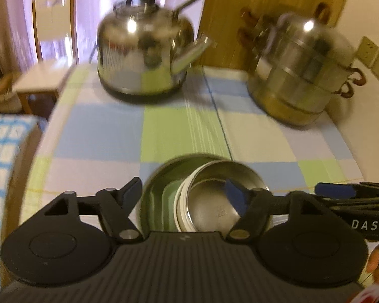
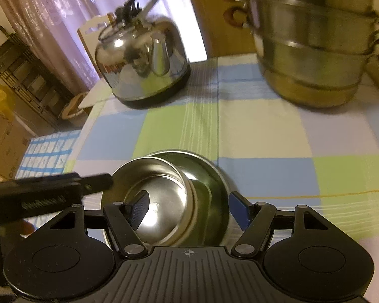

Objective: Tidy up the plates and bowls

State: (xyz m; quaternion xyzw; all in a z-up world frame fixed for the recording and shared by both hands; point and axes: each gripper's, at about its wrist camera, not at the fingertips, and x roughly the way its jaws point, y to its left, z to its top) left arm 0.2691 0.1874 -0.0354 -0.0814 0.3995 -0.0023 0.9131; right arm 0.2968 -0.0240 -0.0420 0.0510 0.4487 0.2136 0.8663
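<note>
**Left wrist view: two steel bowls nested between spread fingers**

Left gripper [image 1: 183, 192] is released, its fingers wide apart, with the small steel bowl [image 1: 214, 202] tilted inside the larger bowl [image 1: 154, 189] between and just ahead of them. Right gripper [image 2: 187, 208] is likewise spread; its left pad [image 2: 139, 208] seems to sit inside the small bowl, though blur hides any contact. Kettle [image 2: 141, 63] and steamer pot [image 2: 313, 50] stand far ahead on the checked tablecloth [image 2: 265, 131].

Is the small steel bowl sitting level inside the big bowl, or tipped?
Tipped. The small steel bowl leans inside the big bowl, its rim higher on one side.
</note>
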